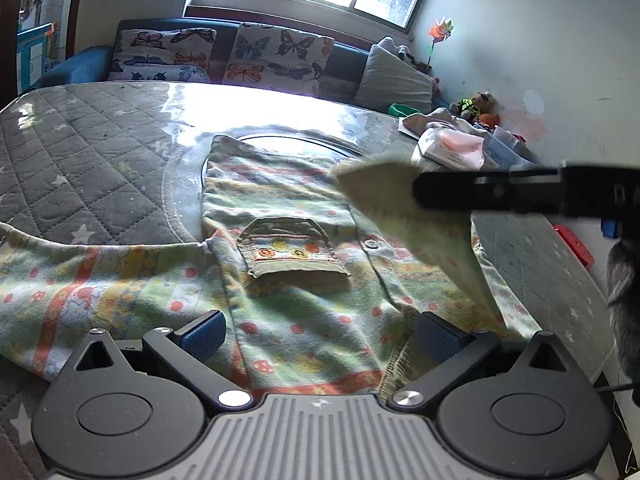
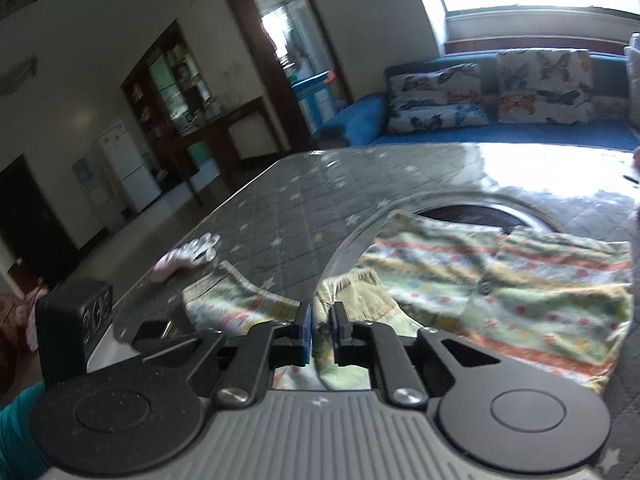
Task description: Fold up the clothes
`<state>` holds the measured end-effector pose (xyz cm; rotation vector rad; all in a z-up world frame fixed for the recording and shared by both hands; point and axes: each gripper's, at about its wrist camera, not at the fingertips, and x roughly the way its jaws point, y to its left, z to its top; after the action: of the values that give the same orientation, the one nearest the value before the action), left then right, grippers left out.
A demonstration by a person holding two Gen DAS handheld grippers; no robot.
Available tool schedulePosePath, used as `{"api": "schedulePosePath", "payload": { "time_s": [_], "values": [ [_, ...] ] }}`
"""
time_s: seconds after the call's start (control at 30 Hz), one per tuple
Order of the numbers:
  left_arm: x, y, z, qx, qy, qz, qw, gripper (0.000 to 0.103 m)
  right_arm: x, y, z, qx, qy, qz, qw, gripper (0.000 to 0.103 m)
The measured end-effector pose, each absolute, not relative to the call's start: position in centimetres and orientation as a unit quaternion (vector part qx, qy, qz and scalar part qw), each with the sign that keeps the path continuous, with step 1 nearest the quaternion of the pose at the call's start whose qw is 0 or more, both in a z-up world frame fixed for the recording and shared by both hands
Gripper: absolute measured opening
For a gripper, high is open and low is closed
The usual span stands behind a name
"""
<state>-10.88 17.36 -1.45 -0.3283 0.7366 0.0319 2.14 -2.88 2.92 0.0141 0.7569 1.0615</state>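
Low in the frame, the left gripper [image 1: 318, 334] is hovering wide open, empty, over the patterned shirt [image 1: 288, 280] at centre – the right gripper [image 2: 320, 334], clamping its sleeve [image 2: 352, 292], should be carrying it flat across, edges aligned

Grey quilted star-print table [image 1: 92, 168] [image 2: 280, 216] lying under glossy clear cover, stretching ahead of both pairs of fingers. Patterned garment [image 1: 288, 264] [image 2: 520, 280] lying spread on it, reaching between left fingers. Pink-white packet [image 1: 452, 148] sitting far ahead, right of left fingers. Pink item [image 2: 188, 258] lying ahead, left of right fingers.
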Motion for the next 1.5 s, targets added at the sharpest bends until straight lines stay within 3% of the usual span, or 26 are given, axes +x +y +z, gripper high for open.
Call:
{"api": "schedulePosePath", "payload": {
  "time_s": [0.23, 0.6, 0.97, 1.5],
  "values": [
    [-10.7, 17.5, -0.9, -0.157, 0.352, 0.019, 0.923, 0.103, 2.0, -4.3, 4.2, -0.008, 0.331, 0.496, 0.803, 0.017],
    [-9.4, 14.9, -0.2, -0.135, 0.338, -0.023, 0.931, 0.103, 6.0, -12.2, 2.0, -0.172, 0.363, 0.373, 0.836, 0.017],
    [-7.2, 12.2, -1.2, -0.107, 0.347, -0.070, 0.929, 0.084, 6.9, -12.3, -3.0, -0.166, 0.377, 0.374, 0.831, 0.017],
    [-5.7, 13.2, -3.1, -0.124, 0.367, -0.059, 0.920, 0.084, 7.0, -12.0, -4.0, -0.166, 0.371, 0.360, 0.840, 0.014]
  ]
}}
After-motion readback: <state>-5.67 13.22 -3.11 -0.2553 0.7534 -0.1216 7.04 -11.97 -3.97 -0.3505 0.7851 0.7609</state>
